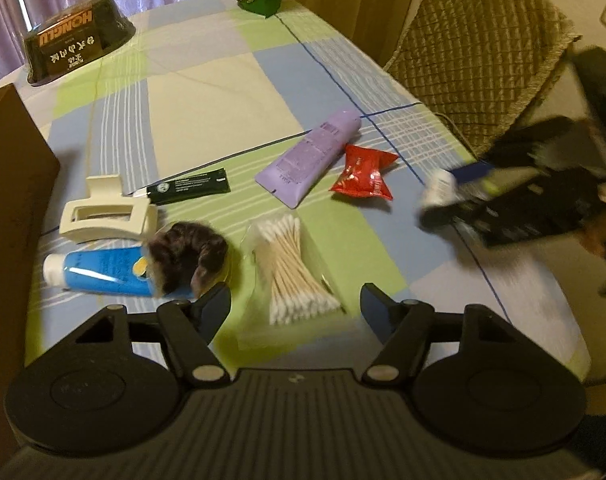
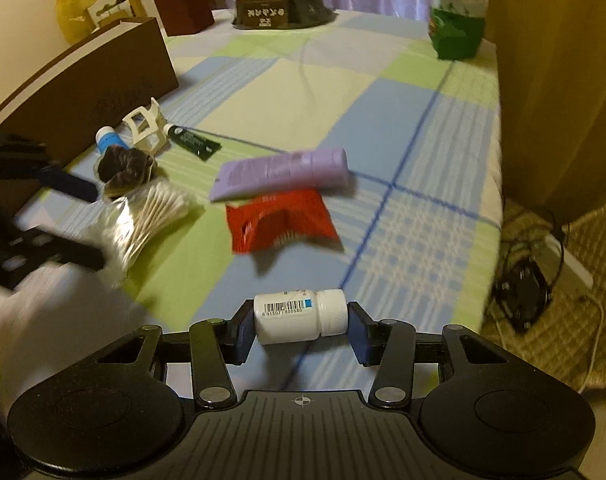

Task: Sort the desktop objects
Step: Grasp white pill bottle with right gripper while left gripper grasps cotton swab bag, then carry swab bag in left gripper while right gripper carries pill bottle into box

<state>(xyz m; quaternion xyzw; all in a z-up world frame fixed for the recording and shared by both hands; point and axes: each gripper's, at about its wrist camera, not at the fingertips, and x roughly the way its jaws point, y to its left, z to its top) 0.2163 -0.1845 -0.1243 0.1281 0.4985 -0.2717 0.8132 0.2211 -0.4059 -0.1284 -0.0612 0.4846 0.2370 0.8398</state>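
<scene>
A soft checked cloth of pale green, blue and cream squares covers the surface [image 2: 403,128]. Along its left edge stands a long brown cardboard box [image 2: 83,92] with flat matte walls, and at the far end sits a dark glossy plastic bowl [image 1: 79,40] turned upside down. A smooth lilac squeeze tube [image 1: 309,160] lies flat mid-surface, a crinkled red foil packet [image 1: 363,176] just beside it. A clear bag of wooden-stemmed cotton swabs [image 1: 291,268] lies between the spread, empty fingers of the left tool [image 1: 295,304]. Near it are a fuzzy dark scrunchie [image 1: 187,252], which touches a blue tube [image 1: 99,270], a cream plastic hair claw [image 1: 107,212] and a thin black tube [image 1: 187,188]. The right tool [image 2: 301,320] is clenched on a small white cylindrical bottle [image 2: 291,316], held sideways above the near edge of the surface.
</scene>
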